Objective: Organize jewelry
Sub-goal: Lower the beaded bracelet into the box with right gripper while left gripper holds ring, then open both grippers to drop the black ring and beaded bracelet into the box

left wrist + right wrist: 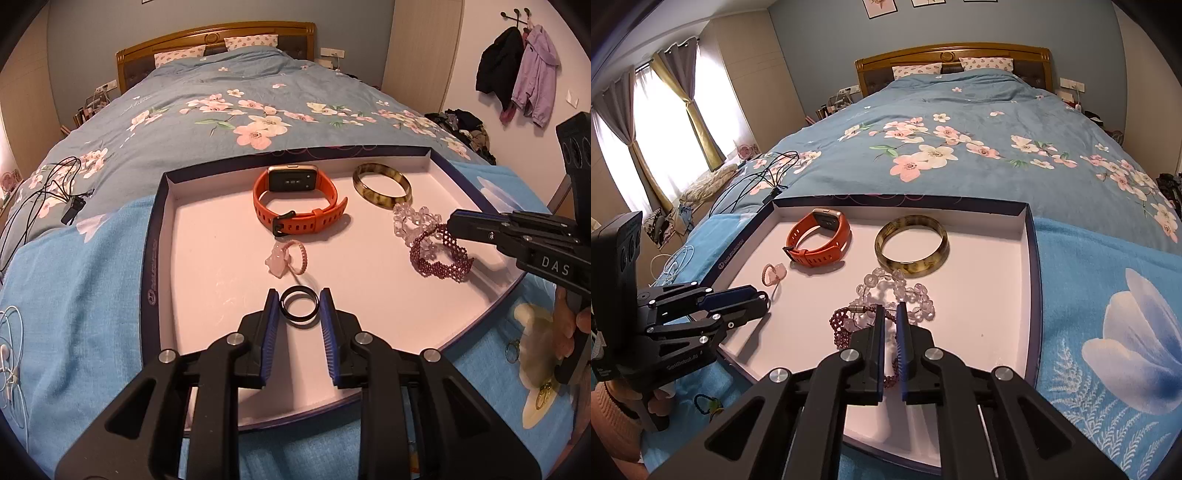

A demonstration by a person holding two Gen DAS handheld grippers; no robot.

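Left wrist view. The left claw (298, 308) grips a black ring (298, 307) between its blue pads (270, 325), low over the white floor of a shallow tray (207, 258) that lies on a bed (221, 110). Beyond the ring lie a pink ring with a pale stone (287, 258), an orange watch (297, 199) and a mottled bangle (382, 186). At the right the right claw (448, 225) touches a maroon beaded bracelet (441, 258), which overlaps a clear bead bracelet (410, 221); from this side its jaw gap cannot be read. The hand (567, 328) behind it is cut off by the picture's edge. Two small rings on the blanket at the lower right are too small to tell.

Right wrist view. The right claw (891, 314) stands almost clenched, a narrow slit between its pads, over the maroon beaded bracelet (846, 325); whether the pads pinch the beads is hidden by the fingers (879, 332). The clear bead bracelet (905, 291) lies just beyond, touching the mottled bangle (911, 245). The left claw (762, 297) enters from the left; its body hides most of the black ring.
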